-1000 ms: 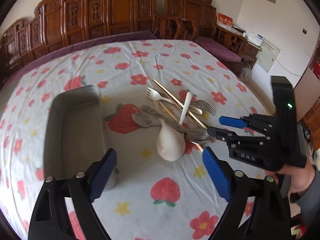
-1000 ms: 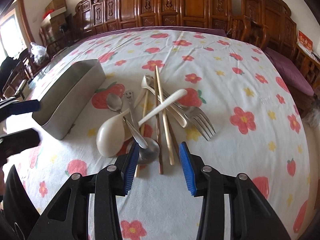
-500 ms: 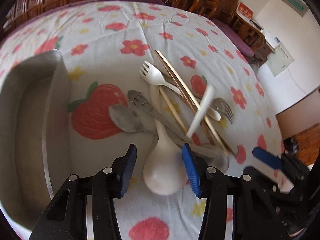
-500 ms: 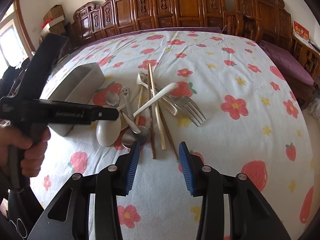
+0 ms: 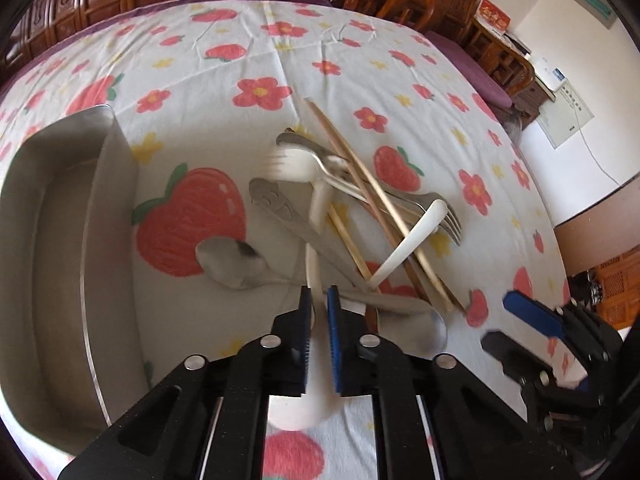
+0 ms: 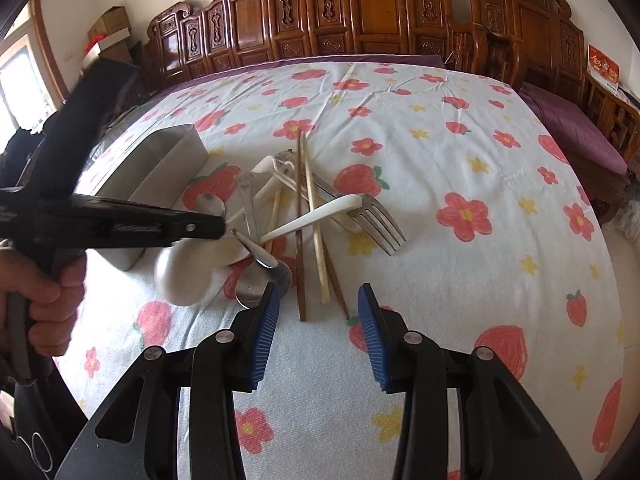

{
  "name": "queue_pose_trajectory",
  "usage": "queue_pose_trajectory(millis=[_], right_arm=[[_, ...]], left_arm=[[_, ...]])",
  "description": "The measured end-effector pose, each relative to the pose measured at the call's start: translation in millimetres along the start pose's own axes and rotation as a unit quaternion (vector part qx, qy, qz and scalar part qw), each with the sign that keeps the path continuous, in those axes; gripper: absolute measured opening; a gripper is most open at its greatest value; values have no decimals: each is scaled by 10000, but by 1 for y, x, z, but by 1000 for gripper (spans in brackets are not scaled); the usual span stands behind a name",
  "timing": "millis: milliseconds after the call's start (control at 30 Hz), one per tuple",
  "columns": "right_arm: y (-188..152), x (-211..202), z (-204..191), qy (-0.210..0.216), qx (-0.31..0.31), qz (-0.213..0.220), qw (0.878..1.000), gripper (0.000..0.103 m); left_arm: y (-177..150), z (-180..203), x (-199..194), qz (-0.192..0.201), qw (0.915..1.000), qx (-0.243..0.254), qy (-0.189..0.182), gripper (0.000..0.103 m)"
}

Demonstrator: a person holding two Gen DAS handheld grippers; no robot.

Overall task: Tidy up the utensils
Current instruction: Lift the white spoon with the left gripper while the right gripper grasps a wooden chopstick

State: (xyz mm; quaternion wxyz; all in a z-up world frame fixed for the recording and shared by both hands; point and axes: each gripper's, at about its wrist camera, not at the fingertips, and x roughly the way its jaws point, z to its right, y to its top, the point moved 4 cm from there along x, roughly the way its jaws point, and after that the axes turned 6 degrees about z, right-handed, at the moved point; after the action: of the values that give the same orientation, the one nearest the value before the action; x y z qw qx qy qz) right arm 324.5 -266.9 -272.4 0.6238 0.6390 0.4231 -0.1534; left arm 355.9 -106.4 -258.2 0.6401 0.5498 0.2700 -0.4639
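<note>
My left gripper [image 5: 319,300] has just been closing, and its blue pads now pinch the thin handle of the big white ladle [image 5: 310,268], whose pale bowl sits under the jaws, close to the camera, on the strawberry tablecloth [image 5: 360,60]. From my right wrist view the left gripper's black body [image 6: 120,220] reaches in from the left edge with my hand [image 6: 44,292] wrapped on its grip, its tip over the ladle [image 6: 188,276]. My right gripper [image 6: 316,320] hangs half open with nothing between its pads, just short of the near ends of the chopsticks [image 6: 316,220]. The rest of the pile lies tangled together: a steel spoon [image 5: 234,264] beside the ladle handle, a white plastic fork [image 5: 296,166], a white plastic spoon [image 6: 316,216] propped across the chopsticks, and a steel fork [image 6: 376,220] with its tines toward me. The steel tray [image 5: 60,240] stands just left of the pile.
</note>
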Motion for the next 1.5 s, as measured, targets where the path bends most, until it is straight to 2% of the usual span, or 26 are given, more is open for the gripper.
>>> queue_pose_trajectory(millis=[133,333,533,833,900,1100,1433,1500], right_arm=[[1,0,0,0,-4,1,10000,43],[0,0,-2,0,-36,4,10000,43],[-4,3,2,-25,-39,-46,10000,43],[-7,7,10,-15,40,-76,10000,43],[-8,9,12,14,73,-113,9999,37],[-11,12,17,32,160,-139,9998,30],[-22,27,15,-83,32,-391,9992,22],[-22,28,14,-154,-40,-385,9991,16]], left_arm=[[-9,1,-18,111,9999,97,16,2],[-17,2,-40,324,9991,264,114,1],[-10,-1,-61,630,9978,172,99,1],[2,0,-97,1229,9917,194,316,1],[5,0,-106,1349,9901,181,331,1],[0,1,-117,1428,9892,153,303,1],[-44,1,-118,1359,9906,-7,135,1],[-52,-1,-117,1340,9909,-56,104,1]])
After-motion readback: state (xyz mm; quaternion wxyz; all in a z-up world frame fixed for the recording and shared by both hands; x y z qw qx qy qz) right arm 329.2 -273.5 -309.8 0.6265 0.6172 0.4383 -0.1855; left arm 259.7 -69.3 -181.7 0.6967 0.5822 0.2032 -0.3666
